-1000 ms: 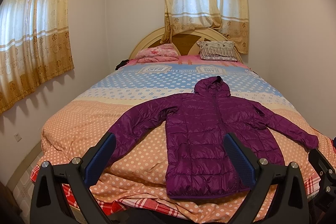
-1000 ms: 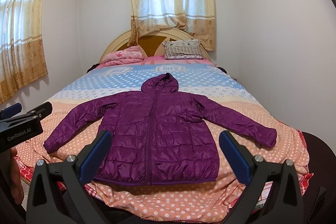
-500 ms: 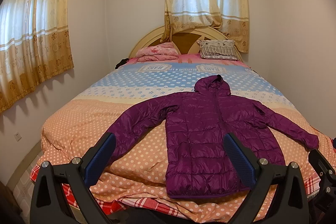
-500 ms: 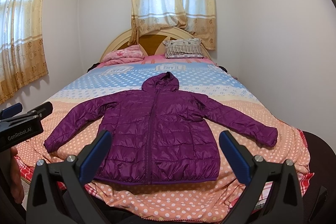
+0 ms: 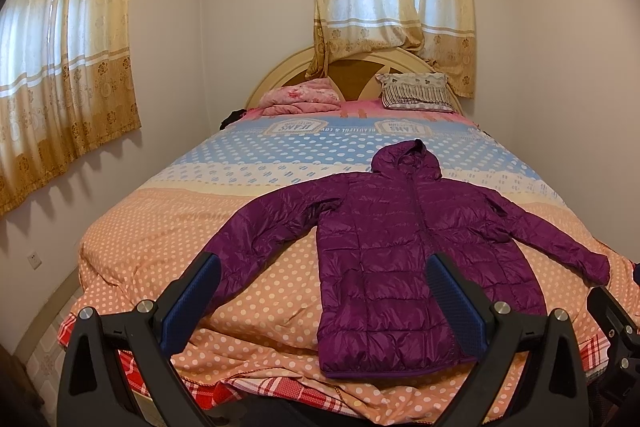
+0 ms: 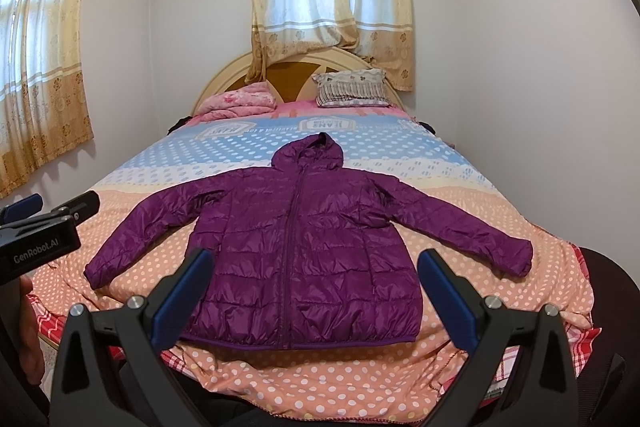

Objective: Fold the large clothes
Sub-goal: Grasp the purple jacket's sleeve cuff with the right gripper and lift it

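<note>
The left tool [image 5: 324, 299] hangs at the foot of the bed with its blue-padded fingers spread wide and nothing between them; the right tool [image 6: 314, 293] is the same, spread and empty, just beside it. Neither touches any cloth.

The purple hooded jacket [image 6: 296, 247] lies flat and face up on the near, orange-dotted part of the bed [image 6: 460, 163], zip shut, both sleeves thrown out to the sides. Its long axis runs from the foot of the bed toward the headboard [image 6: 296, 65]: hem nearest the tools, hood pointing away toward the pillow [image 6: 352, 89] and the folded pink blanket [image 6: 240, 101]. The sleeves slope outward and slightly back toward the hem, cuffs lying near the two sides of the bed.

By my reading, the task sits at its very start: the jacket is laid out but no fold is made, and the step in hand is the approach. The next move probably calls for each tool to reach a sleeve, the left tool the cuff on its own side [image 5: 224, 267] and the right tool the cuff on the other [image 6: 516, 259], pinch the puffy fabric, and carry it across the body. The quilted shell looks slick and springy, so a shallow pinch may slip and a folded sleeve may spring open.
</note>
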A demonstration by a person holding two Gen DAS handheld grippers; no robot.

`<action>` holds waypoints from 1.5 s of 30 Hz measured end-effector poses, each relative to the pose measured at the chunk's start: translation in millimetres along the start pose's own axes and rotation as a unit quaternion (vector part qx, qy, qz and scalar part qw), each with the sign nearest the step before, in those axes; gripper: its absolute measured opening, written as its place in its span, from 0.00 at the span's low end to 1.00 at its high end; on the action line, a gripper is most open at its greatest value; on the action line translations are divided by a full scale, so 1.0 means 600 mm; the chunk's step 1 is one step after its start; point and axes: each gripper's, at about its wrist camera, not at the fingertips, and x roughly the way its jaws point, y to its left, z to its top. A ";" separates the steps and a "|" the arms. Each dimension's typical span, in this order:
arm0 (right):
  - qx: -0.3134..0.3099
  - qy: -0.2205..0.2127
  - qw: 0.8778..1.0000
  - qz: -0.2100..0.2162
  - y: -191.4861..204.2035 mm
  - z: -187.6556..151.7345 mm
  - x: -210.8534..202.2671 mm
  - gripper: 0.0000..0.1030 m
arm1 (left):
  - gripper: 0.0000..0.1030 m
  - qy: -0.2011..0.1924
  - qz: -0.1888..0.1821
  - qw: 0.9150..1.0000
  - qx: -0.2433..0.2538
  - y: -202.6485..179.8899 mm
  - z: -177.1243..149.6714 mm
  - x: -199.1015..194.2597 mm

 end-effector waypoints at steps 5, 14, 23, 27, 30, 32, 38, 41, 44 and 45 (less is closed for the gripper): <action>0.007 0.031 0.999 0.016 -0.024 -0.009 0.044 1.00 | 0.99 0.013 0.005 1.000 0.012 -0.003 -0.006 0.038; 0.090 0.095 0.990 -0.053 -0.188 -0.058 0.188 1.00 | 0.99 0.094 -0.022 0.994 0.044 -0.031 -0.023 0.206; 0.205 0.145 0.951 -0.181 -0.430 -0.081 0.282 0.93 | 0.99 0.103 -0.005 0.991 0.087 -0.086 -0.019 0.354; 0.239 0.174 0.928 -0.227 -0.500 -0.080 0.301 0.84 | 0.99 0.100 0.010 0.989 0.104 -0.099 -0.013 0.408; 0.248 0.204 0.918 -0.234 -0.522 -0.081 0.322 0.77 | 0.99 0.105 0.023 0.988 0.115 -0.104 -0.010 0.450; 0.247 0.230 0.913 -0.230 -0.529 -0.086 0.342 0.69 | 0.99 0.110 0.031 0.986 0.123 -0.104 -0.010 0.474; 0.236 0.237 0.917 -0.220 -0.552 -0.090 0.361 0.25 | 0.99 0.124 0.036 0.983 0.131 -0.096 -0.006 0.524; 0.231 0.221 0.923 -0.213 -0.557 -0.076 0.362 0.17 | 0.99 0.130 0.035 0.983 0.127 -0.086 -0.001 0.542; 0.200 0.197 0.935 -0.216 -0.541 -0.031 0.366 0.16 | 0.99 0.136 0.038 0.983 0.118 -0.077 0.007 0.561; 0.191 0.187 0.940 -0.213 -0.532 -0.014 0.369 0.16 | 0.99 0.135 0.041 0.983 0.117 -0.075 0.010 0.566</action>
